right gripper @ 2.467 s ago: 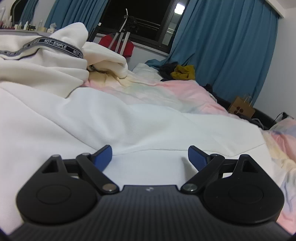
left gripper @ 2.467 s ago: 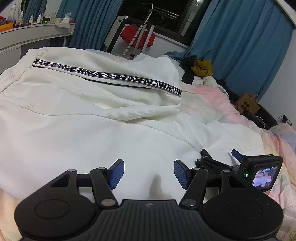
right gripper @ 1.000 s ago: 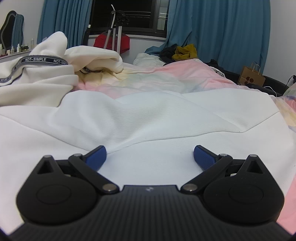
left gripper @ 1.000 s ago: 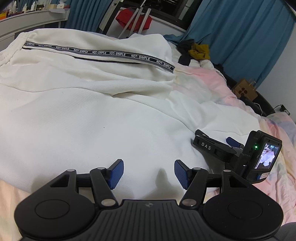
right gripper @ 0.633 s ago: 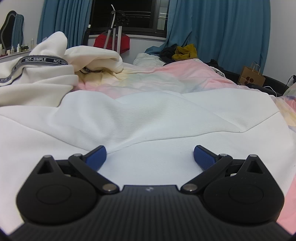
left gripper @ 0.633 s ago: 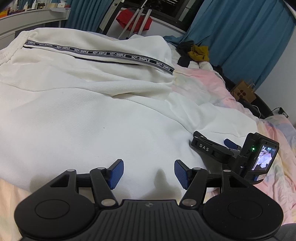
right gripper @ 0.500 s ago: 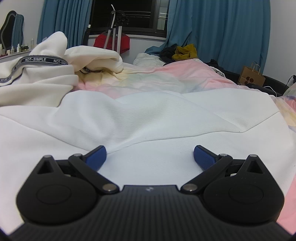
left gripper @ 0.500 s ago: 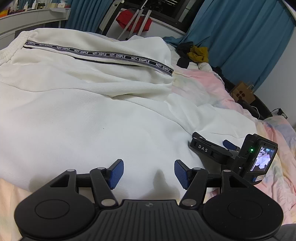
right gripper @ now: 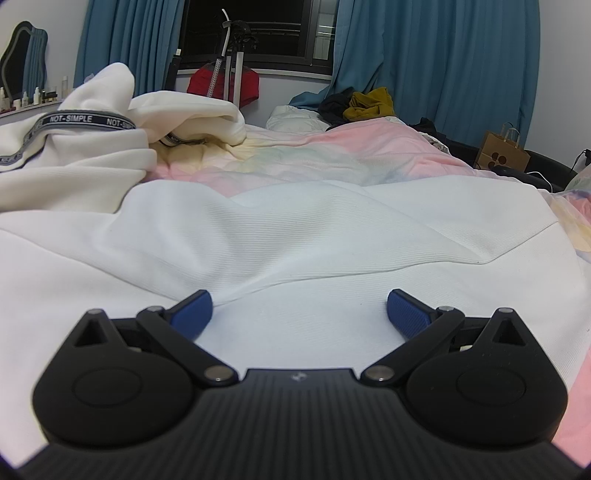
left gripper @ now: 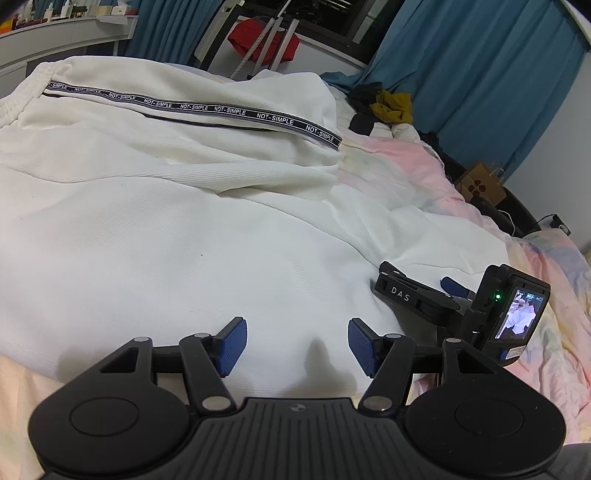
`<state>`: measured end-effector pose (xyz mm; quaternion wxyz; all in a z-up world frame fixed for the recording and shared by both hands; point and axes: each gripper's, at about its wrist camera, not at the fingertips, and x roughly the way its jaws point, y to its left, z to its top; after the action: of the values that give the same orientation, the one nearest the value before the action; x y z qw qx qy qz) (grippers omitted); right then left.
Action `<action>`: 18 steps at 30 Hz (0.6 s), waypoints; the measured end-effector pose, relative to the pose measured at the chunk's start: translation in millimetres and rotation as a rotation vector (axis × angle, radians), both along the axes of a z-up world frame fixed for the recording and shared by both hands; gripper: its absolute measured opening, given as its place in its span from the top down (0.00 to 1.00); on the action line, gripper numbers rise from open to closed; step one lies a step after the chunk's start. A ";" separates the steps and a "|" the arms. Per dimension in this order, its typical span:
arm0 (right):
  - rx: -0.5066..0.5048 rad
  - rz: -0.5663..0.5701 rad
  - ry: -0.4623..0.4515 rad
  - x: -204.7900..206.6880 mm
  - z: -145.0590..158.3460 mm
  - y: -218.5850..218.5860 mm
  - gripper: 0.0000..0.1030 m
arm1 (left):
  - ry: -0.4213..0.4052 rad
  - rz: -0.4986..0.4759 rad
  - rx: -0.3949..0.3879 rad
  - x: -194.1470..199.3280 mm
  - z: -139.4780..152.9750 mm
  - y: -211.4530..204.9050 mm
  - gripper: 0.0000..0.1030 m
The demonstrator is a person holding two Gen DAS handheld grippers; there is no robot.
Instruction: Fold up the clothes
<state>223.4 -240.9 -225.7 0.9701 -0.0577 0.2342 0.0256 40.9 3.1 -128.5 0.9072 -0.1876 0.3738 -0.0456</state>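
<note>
1. Two grippers sit low over the white garment, which lies spread across the pastel bedcover; I see each from its own wrist camera.

2. My left gripper points downward at the near part of the cloth. Its blue pads stand apart with only flat fabric showing in the gap; nothing is pinched between them.

3. My right gripper lies at a shallower tilt, almost skimming the cloth. Its fingers are spread wide, wider than the left pair, and no fold is caught between them.

4. From the left view, the right gripper appears to the right and slightly ahead of the left one, resting on or just above the garment near its right edge. The small screen on its camera is lit.

5. The garment's far part is bunched into a raised fold. A black tape with the repeated words NOT-SIMPLE runs along that fold, from the gathered cuff or waistband at the left toward the middle of the bed.

6. From the right view, a diagonal seam crosses the cloth ahead of the fingers, and the bunched part with the tape rises at the left.

7. Background: blue curtains, a dark window, a heap of dark and mustard clothes at the far end of the bed, and a brown paper bag at the right.
</note>
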 end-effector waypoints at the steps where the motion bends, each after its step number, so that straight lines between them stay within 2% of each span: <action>1: 0.000 0.000 0.000 0.0 0.0 0.0 0.00 | 0.000 0.000 0.000 -0.1 0.0 0.0 0.38; 9: 0.000 0.000 0.000 0.0 0.0 0.0 0.00 | -0.019 0.002 0.021 -0.1 3.9 -1.9 0.38; 18: 0.001 -0.002 0.002 0.2 0.2 0.1 0.00 | -0.084 0.031 0.066 -4.4 19.0 6.3 0.38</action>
<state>223.6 -240.8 -225.5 0.9700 -0.0571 0.2351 0.0247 36.5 9.5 -109.5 0.9284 -0.1615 0.3335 -0.0271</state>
